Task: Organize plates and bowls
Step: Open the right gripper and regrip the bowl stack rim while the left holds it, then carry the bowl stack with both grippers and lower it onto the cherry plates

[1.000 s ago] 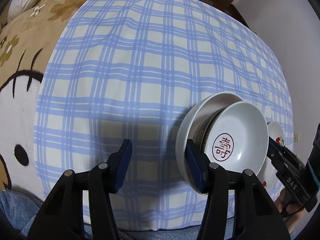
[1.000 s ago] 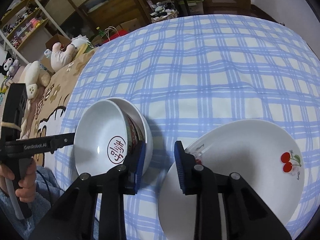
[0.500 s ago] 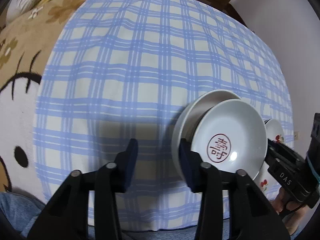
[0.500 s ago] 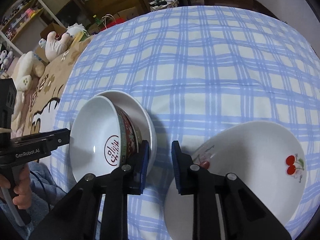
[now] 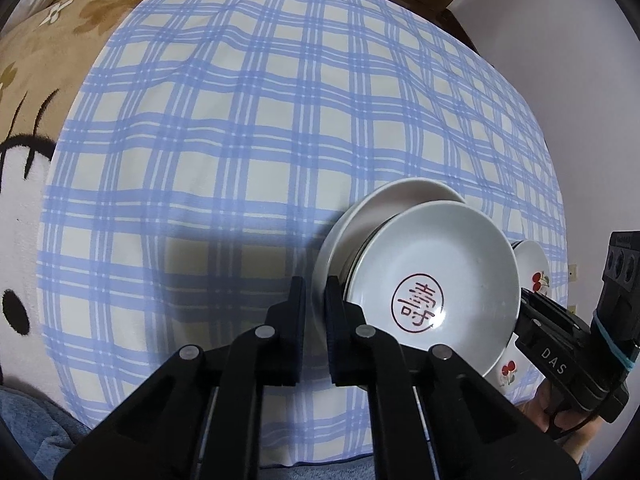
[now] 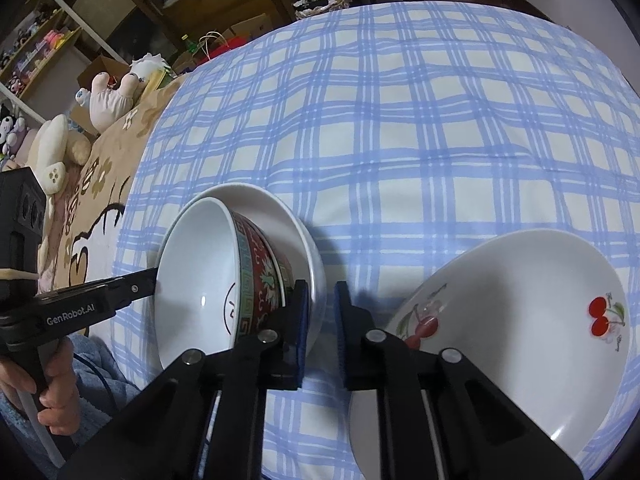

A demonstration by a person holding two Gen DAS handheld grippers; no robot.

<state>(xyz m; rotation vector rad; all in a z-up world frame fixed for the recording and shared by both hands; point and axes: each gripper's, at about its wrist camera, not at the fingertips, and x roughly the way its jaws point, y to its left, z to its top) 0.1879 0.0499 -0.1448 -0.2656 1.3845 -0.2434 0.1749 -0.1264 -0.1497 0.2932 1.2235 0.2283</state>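
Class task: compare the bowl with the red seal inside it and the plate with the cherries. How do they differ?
The bowl is deep, with a red patterned band outside; the cherry plate is shallow and wider. The bowl sits nested in a plain white dish; the cherry plate lies alone on the cloth. Both are white inside.

A red Chinese character set inside a red ring was seen printed on the inner bottom of the bowl (image 5: 434, 280); it appeared to be the character for longevity, though this could not be told for certain. In the right wrist view only a sliver of the same red mark was visible inside the bowl. The letters "DAS" were read in white on the black body of the right gripper (image 5: 554, 362), just right of the bowl. The words "GenRobot.AI" were read in white on the black side of the left gripper (image 6: 70, 318), just left of the bowl. No other writing could be read.
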